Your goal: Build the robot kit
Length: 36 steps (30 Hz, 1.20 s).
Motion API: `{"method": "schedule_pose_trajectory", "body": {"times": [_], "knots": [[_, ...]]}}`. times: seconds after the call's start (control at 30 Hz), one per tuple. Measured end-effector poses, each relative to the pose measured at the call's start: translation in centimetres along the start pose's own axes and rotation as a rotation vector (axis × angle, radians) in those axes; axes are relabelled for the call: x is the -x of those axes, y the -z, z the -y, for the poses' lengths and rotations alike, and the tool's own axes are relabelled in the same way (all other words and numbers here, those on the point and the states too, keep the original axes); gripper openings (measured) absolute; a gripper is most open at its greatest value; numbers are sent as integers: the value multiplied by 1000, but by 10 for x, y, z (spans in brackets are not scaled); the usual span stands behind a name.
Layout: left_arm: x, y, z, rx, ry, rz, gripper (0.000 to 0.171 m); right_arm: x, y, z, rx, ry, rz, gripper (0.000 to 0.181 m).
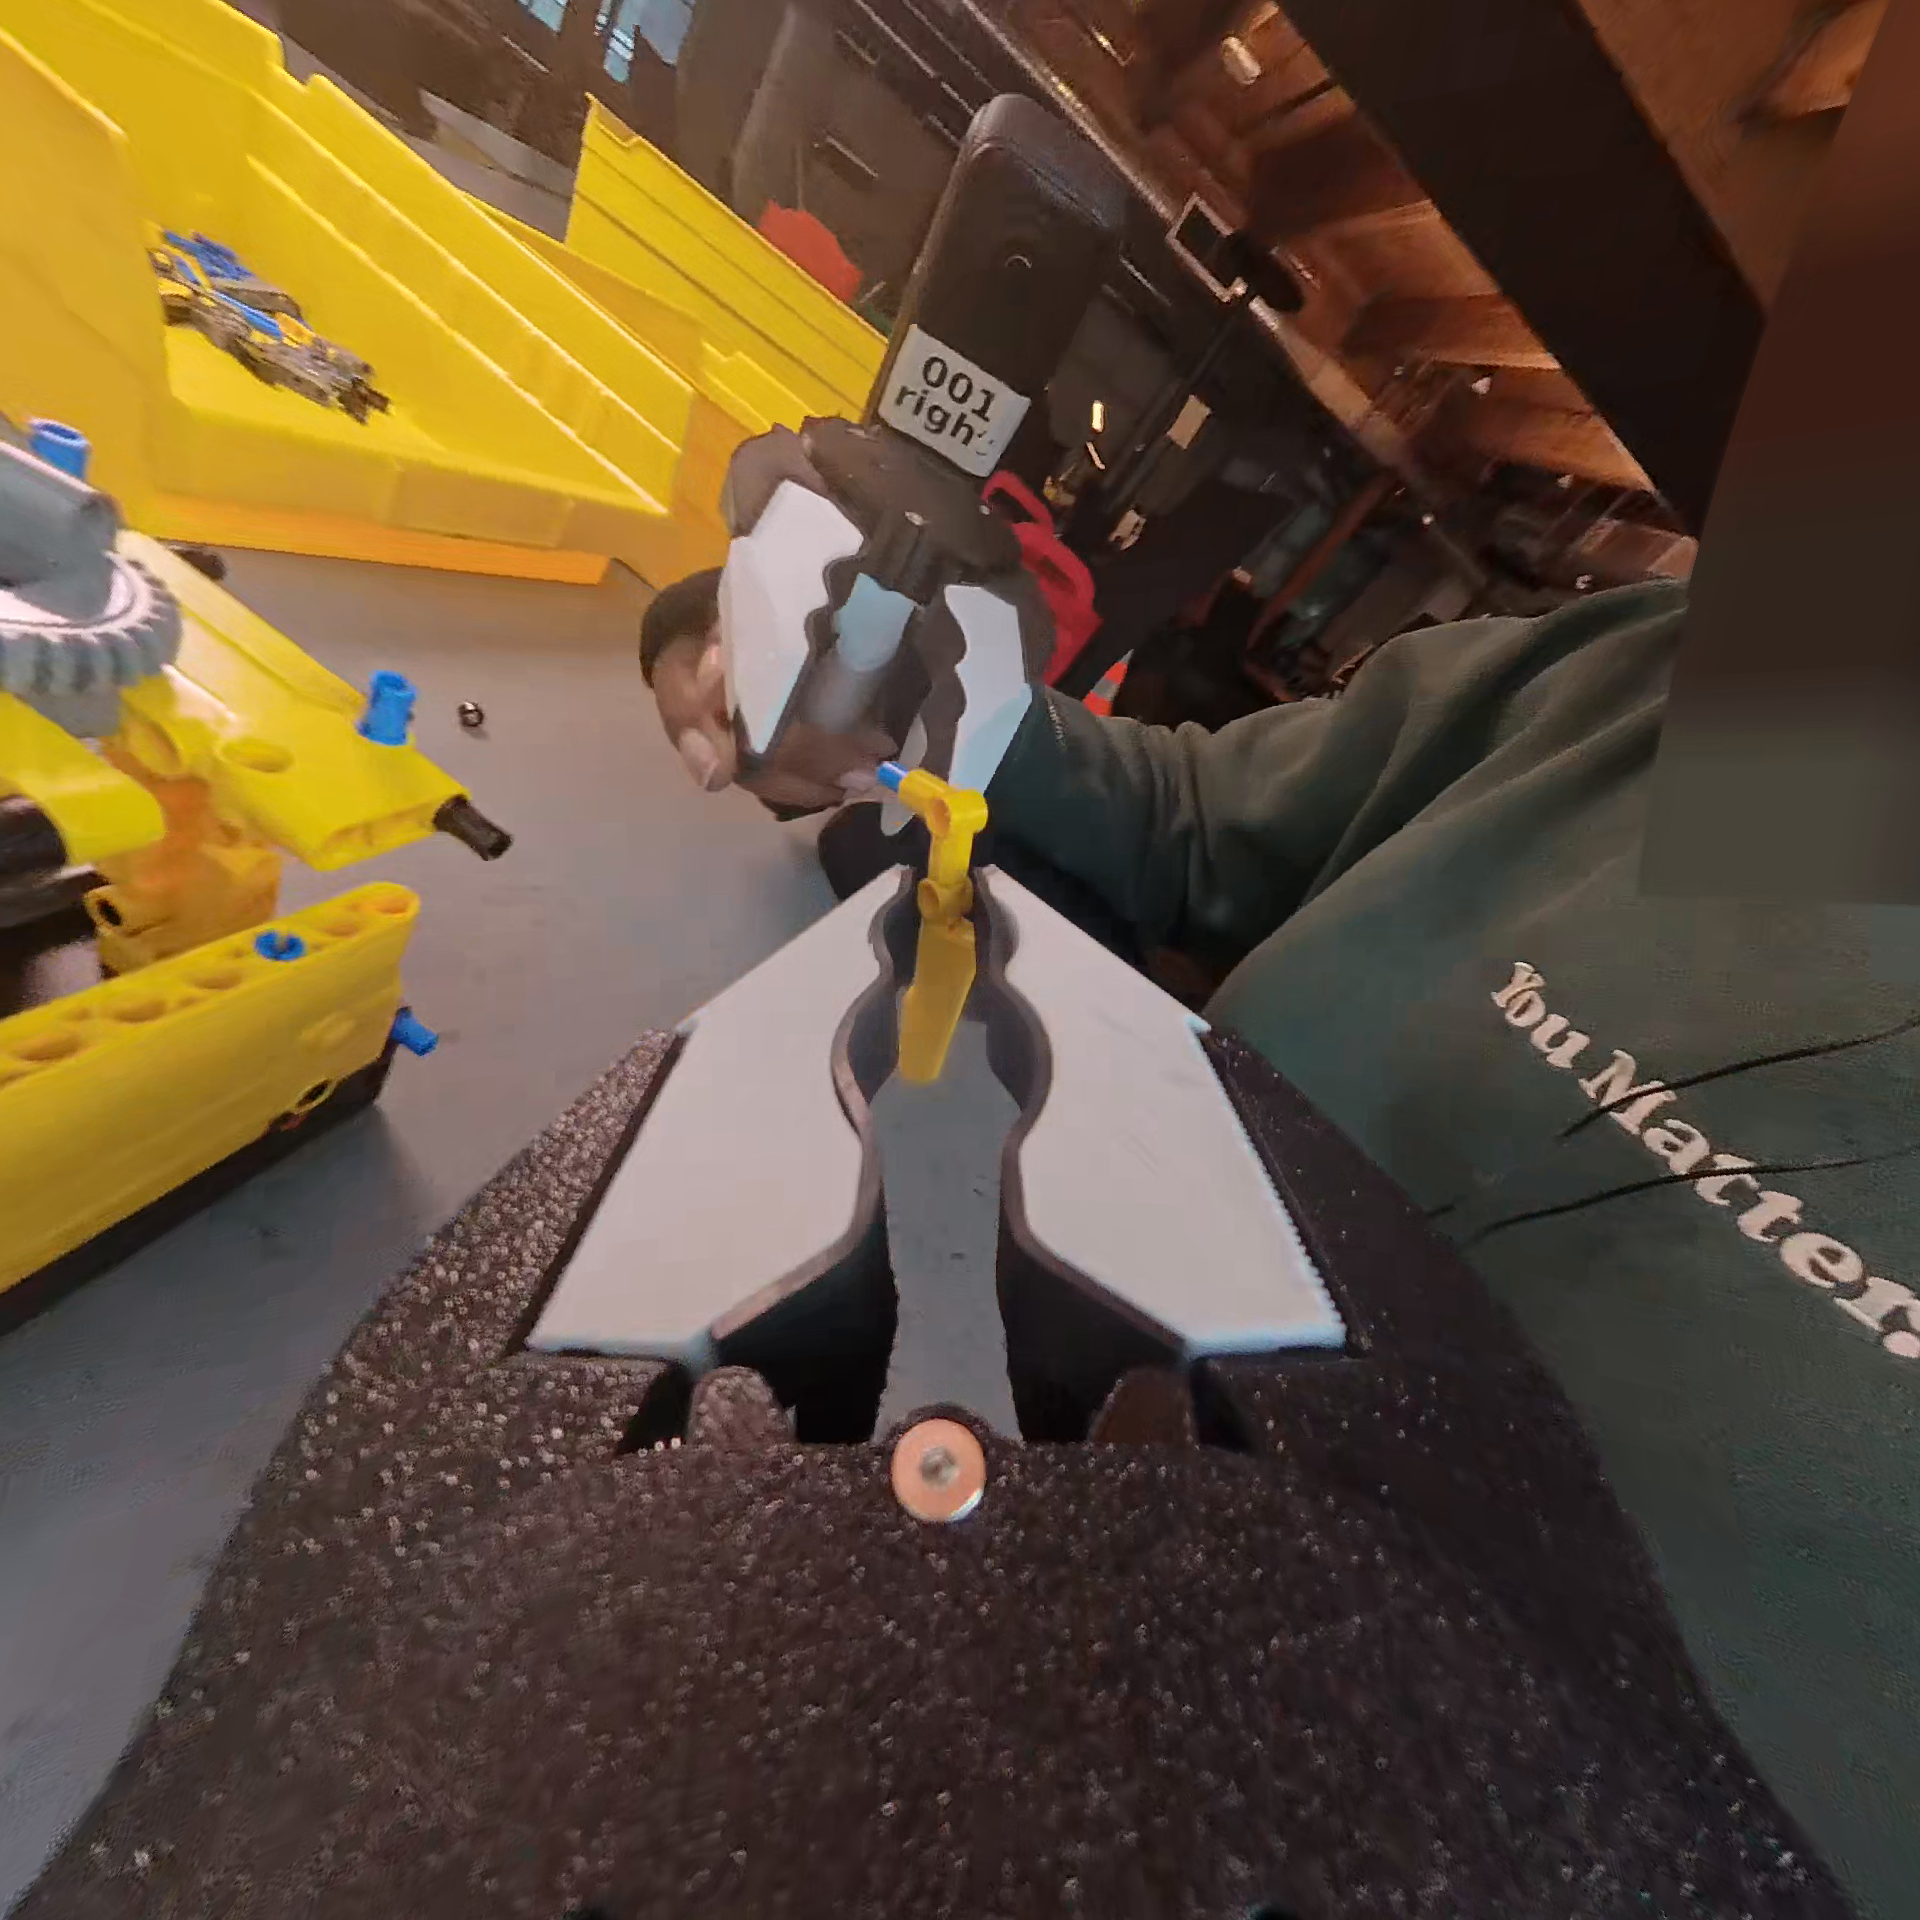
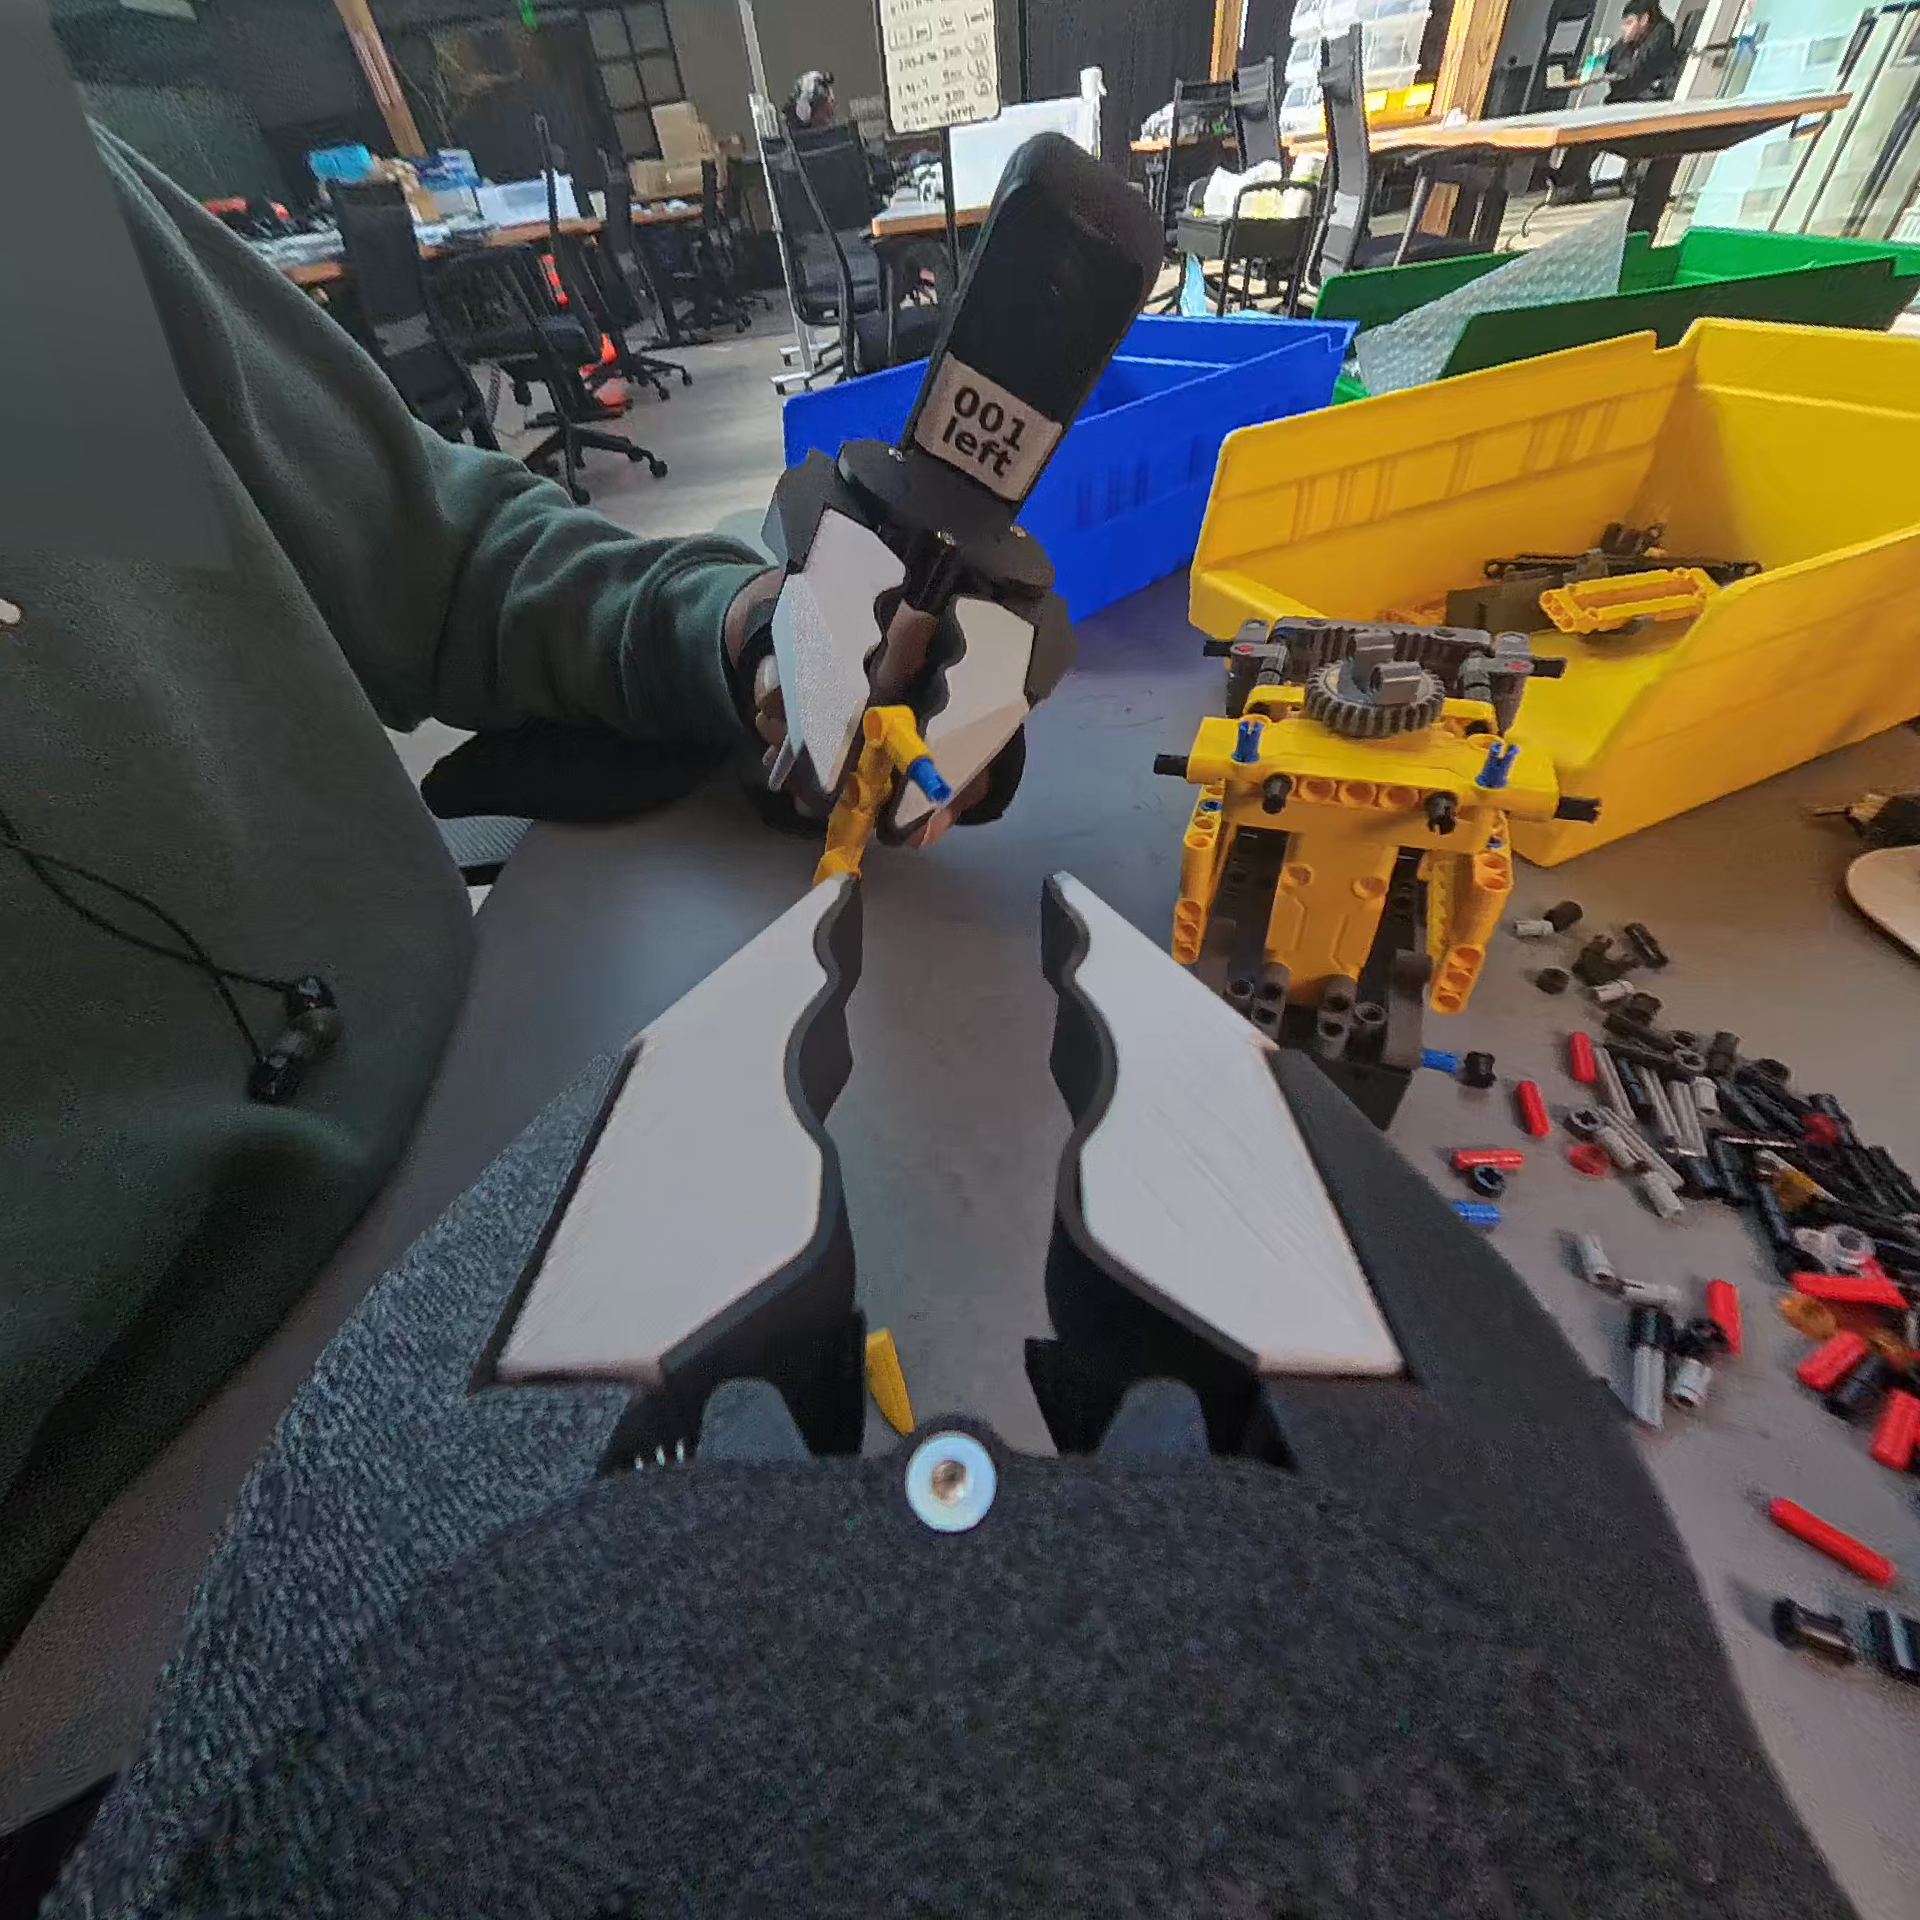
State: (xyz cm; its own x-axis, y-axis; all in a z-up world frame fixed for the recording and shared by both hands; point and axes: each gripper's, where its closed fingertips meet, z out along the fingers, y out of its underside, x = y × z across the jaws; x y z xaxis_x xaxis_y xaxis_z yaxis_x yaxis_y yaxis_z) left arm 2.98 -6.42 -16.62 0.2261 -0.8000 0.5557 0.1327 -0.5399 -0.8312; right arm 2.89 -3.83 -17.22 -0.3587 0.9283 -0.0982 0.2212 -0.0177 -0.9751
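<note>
My left gripper (image 1: 940,883) is shut on a slim yellow building-toy connector (image 1: 935,997). The connector's elbow end carries a blue pin (image 1: 890,774) and sticks out past the fingertips. My right gripper (image 1: 862,779) faces it just beyond, jaws apart and empty. In the right wrist view my right gripper (image 2: 951,894) is open over the dark table (image 2: 940,1049). Its left fingertip (image 2: 844,904) is right at the lower end of the connector (image 2: 857,821) held by the left gripper (image 2: 868,795). Both are hand-held.
A half-built yellow toy vehicle with a grey gear (image 2: 1351,810) stands to the right, also in the left wrist view (image 1: 208,935). Behind are yellow (image 2: 1766,468), blue (image 2: 1143,447) and green (image 2: 1766,281) bins. Loose red, black and grey pins (image 2: 1714,1164) litter the right. The person's green-sleeved arm (image 2: 416,540) lies left. Less than 4 cm separates the two grippers' tips.
</note>
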Motion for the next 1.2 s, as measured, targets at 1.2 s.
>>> {"method": "schedule_pose_trajectory", "body": {"times": [1.2], "knots": [[16, 0, -12, 75, -109, 129, 7, 9, -19, -3, 3, -164, 23, 6]]}}
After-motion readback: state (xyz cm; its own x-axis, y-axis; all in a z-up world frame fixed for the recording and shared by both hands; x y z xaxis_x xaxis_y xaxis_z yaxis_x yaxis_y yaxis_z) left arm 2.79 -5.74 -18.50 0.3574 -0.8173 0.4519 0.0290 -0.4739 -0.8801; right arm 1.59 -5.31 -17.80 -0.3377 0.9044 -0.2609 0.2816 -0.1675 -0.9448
